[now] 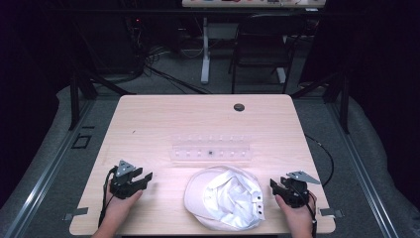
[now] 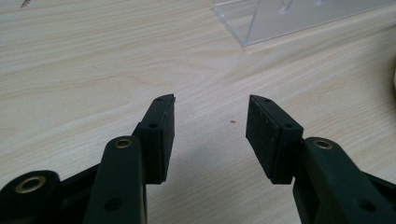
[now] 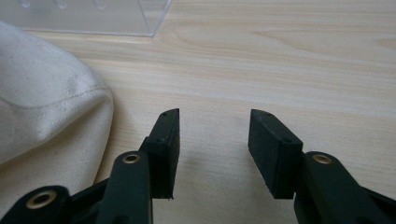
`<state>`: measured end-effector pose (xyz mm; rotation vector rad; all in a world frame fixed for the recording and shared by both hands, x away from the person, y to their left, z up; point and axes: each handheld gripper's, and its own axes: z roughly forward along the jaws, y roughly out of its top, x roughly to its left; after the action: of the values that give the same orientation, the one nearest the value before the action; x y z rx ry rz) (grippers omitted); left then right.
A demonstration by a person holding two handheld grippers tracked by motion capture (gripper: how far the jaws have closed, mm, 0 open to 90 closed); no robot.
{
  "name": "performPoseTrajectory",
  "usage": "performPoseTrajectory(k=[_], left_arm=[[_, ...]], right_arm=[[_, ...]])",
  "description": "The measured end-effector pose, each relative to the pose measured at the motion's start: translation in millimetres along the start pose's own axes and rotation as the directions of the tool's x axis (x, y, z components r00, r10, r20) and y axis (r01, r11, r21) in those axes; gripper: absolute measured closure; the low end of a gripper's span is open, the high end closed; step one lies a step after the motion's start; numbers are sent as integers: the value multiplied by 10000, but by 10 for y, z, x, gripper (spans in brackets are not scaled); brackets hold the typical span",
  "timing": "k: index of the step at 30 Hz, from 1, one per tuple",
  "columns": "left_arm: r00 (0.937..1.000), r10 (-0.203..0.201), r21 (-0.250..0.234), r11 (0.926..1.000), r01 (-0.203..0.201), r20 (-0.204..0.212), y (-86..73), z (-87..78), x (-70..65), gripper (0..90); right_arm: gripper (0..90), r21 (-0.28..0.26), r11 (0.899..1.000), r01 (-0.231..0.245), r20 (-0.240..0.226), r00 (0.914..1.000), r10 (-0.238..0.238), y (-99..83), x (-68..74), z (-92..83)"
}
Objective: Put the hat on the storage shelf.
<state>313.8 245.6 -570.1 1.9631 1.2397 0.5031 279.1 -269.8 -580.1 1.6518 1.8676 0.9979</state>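
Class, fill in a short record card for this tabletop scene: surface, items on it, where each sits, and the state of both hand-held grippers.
surface: light wooden table with a dark round cable hole
item 1: white fabric cap, lying upside down at the near centre
item 2: clear plastic rack, just beyond the cap
left hand-held gripper: jaws open, empty, resting left of the cap
right hand-held gripper: jaws open, empty, right of the cap, apart from it
background: dark chair behind the table
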Motion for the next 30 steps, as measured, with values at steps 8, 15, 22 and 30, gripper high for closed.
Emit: performPoseTrajectory(k=[8, 15, 22, 30], left_arm=[[9999, -120, 2, 9999, 120, 97, 2, -3, -17, 502], [9995, 223, 42, 9997, -224, 210, 2, -6, -97, 513], [9985, 499, 57, 9987, -500, 225, 8, -5, -137, 505], [9985, 537, 60, 9985, -538, 139, 8, -2, -150, 497]], right_arm=[[527, 347, 9993, -170, -196, 9996, 177, 4, 34, -49], [565, 1131, 9914, -653, -224, 9974, 683, 95, 62, -115], [539, 1579, 9853, -656, -1155, 9897, 844, 250, 114, -352], [523, 1981, 9785, -576, -2251, 9689, 1026, 323, 251, -636]])
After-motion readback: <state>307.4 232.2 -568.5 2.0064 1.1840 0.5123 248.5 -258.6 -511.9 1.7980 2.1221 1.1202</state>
